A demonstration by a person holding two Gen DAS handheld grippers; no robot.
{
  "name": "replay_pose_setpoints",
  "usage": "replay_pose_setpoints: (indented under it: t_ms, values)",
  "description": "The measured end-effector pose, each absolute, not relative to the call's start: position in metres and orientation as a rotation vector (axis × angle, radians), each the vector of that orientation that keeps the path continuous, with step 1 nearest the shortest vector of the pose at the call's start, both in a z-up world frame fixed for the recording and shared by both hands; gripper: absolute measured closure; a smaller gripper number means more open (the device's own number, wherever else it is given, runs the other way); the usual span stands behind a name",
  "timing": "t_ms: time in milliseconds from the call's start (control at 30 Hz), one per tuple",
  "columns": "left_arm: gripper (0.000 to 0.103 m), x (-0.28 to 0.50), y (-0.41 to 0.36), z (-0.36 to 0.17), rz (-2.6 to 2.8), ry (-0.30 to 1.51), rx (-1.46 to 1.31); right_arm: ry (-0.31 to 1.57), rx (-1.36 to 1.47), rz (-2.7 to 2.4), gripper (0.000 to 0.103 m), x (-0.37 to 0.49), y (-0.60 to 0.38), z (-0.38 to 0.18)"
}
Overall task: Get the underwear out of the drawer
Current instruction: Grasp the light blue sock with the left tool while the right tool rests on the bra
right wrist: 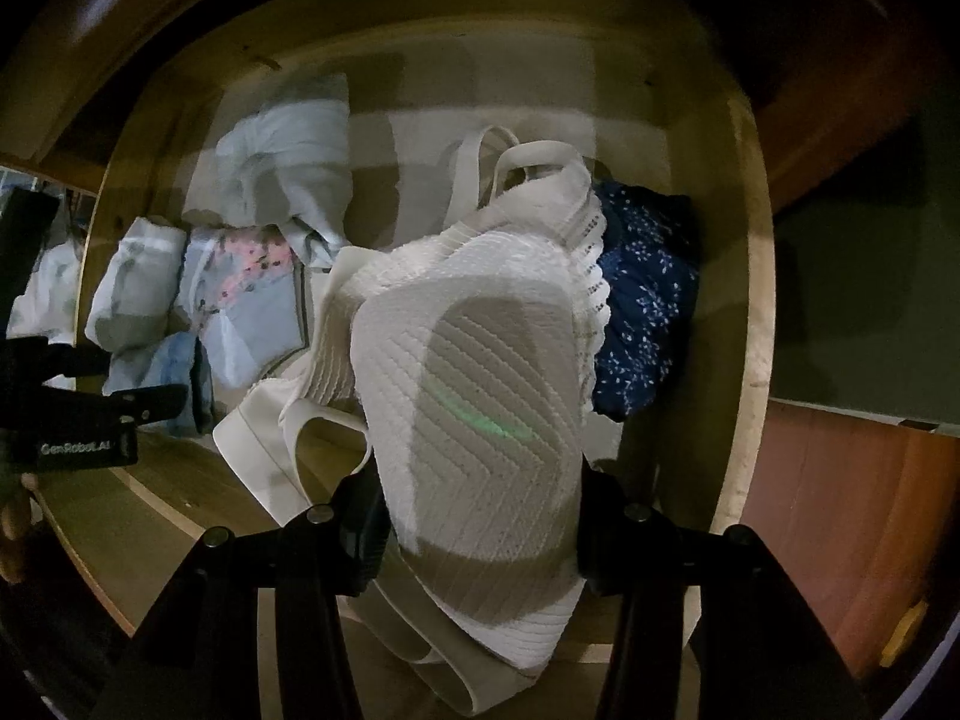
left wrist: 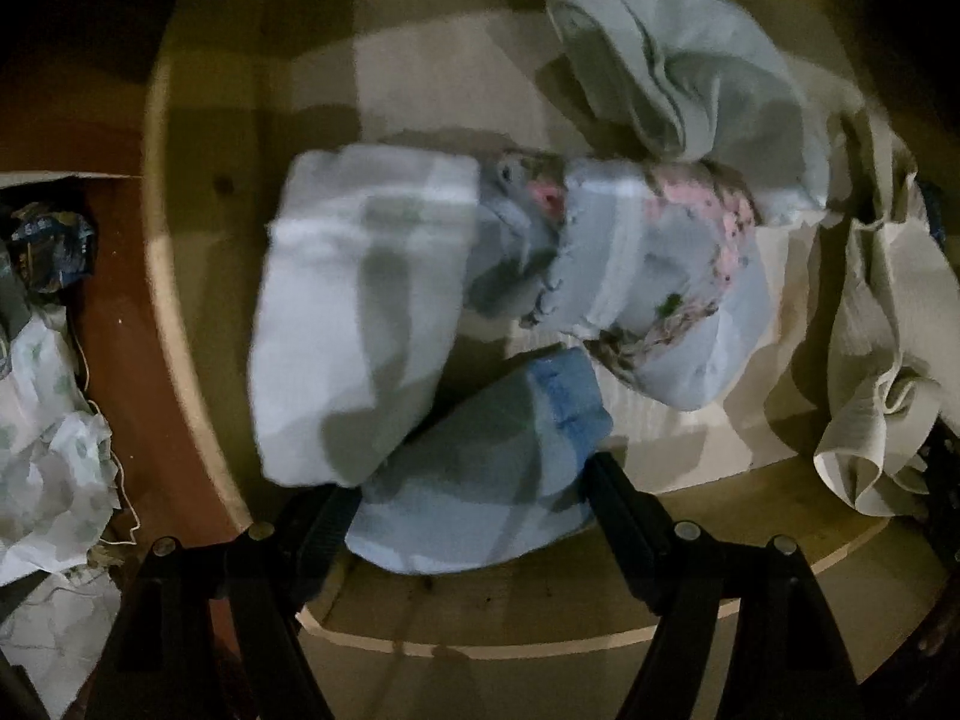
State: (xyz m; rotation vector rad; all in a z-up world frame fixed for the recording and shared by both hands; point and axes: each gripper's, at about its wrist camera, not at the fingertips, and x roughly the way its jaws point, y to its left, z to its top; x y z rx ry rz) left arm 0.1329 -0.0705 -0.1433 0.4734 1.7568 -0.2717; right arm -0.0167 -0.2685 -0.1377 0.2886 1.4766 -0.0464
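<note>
The open wooden drawer (left wrist: 180, 330) holds several folded underwear pieces. My left gripper (left wrist: 468, 510) is shut on a folded light blue piece (left wrist: 480, 468) at the drawer's front left; it also shows in the right wrist view (right wrist: 162, 372). My right gripper (right wrist: 474, 528) is shut on a white ribbed bra (right wrist: 480, 372) at the drawer's front right (right wrist: 744, 300). A white folded piece (left wrist: 354, 312), a pink floral piece (left wrist: 648, 276) and a pale grey bundle (left wrist: 672, 72) lie behind the blue one. A navy floral piece (right wrist: 648, 300) lies right of the bra.
The left gripper body (right wrist: 78, 414) shows at the left of the right wrist view. Crumpled white patterned fabric (left wrist: 48, 420) and a dark blue wrapper (left wrist: 54, 246) lie on the reddish floor left of the drawer. The bra hangs at the right edge of the left wrist view (left wrist: 876, 324).
</note>
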Motion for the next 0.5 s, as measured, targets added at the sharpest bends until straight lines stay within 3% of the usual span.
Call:
replay_pose_setpoints:
  t_ms: [200, 500]
  values:
    - [0.024, 0.138, -0.077, -0.154, -0.251, 1.792, 0.521, 1.475, 0.298, -0.039, 0.056, -0.016, -0.268, -0.137]
    - [0.045, 0.132, -0.06, -0.144, -0.227, 1.727, 0.452, 1.481, 0.262, -0.035, 0.056, -0.014, -0.265, -0.136]
